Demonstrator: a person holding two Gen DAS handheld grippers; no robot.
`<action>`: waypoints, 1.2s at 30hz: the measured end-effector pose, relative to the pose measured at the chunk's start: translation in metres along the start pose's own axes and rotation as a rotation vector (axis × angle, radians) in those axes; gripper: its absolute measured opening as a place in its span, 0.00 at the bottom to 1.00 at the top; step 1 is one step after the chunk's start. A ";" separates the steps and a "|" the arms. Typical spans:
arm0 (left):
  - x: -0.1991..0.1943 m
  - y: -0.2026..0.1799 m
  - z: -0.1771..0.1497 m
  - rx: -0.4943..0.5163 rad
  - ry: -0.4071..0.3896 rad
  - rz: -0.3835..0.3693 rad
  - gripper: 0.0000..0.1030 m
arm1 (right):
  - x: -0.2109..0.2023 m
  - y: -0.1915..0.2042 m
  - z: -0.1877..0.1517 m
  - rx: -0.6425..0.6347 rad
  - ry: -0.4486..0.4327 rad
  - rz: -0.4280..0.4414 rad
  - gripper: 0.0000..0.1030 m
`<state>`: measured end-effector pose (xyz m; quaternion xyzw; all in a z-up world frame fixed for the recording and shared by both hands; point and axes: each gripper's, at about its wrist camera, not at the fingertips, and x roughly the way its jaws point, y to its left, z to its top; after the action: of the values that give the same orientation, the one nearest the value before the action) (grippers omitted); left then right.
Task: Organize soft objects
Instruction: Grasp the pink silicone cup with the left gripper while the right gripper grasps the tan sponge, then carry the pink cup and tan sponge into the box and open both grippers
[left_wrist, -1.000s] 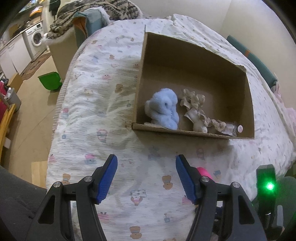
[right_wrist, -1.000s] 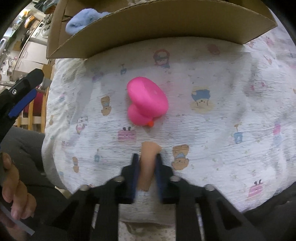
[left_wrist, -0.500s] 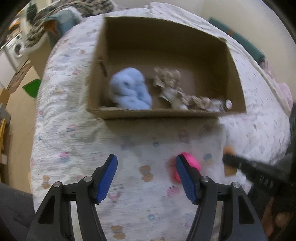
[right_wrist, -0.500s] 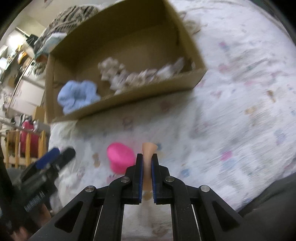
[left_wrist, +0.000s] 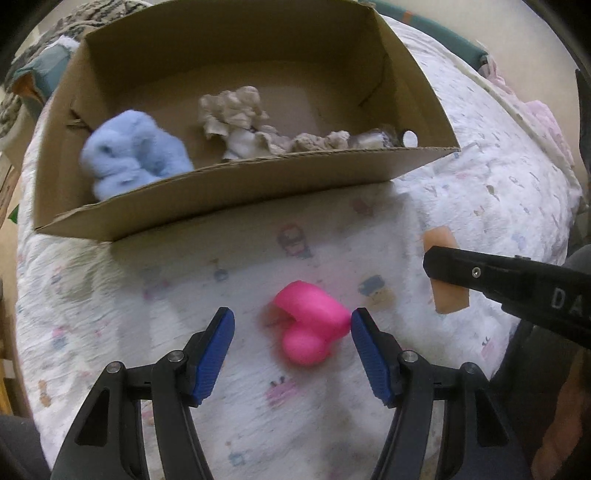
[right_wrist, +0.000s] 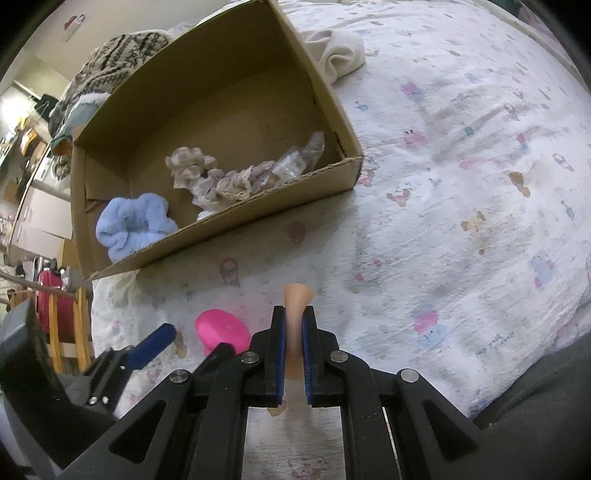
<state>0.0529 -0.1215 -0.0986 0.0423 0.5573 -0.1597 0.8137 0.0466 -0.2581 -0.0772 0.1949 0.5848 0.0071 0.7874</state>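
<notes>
My left gripper (left_wrist: 291, 345) stood wide open around the pink toy (left_wrist: 312, 326), which lay on the bed (left_wrist: 498, 192) with its right side just touching the right finger. My right gripper (right_wrist: 293, 345) was clamped on a peach pad (right_wrist: 297, 306) (a thin, flat piece). At 12 o'clock, the cardboard box (left_wrist: 236, 192) held a blue plush (left_wrist: 129, 155) and beige scrunchies (left_wrist: 236, 114).

We see black plastic arms on the left gripper (left_wrist: 291, 347), silver screws at the pivots, and blue-padded fingers (left_wrist: 216, 354). The right gripper (right_wrist: 293, 332) matches (white lettering "DA" shows on its side).
</notes>
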 end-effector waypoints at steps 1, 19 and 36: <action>0.002 -0.001 0.001 0.002 -0.002 -0.003 0.61 | 0.000 -0.001 0.000 0.001 0.002 0.000 0.09; 0.013 0.021 0.007 -0.073 0.017 0.013 0.44 | 0.008 0.004 -0.003 -0.016 0.025 -0.014 0.09; -0.039 0.077 -0.017 -0.230 -0.024 0.191 0.44 | 0.005 0.015 -0.009 -0.085 0.022 0.006 0.09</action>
<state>0.0483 -0.0362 -0.0775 -0.0004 0.5556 -0.0170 0.8313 0.0430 -0.2401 -0.0793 0.1629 0.5922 0.0363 0.7883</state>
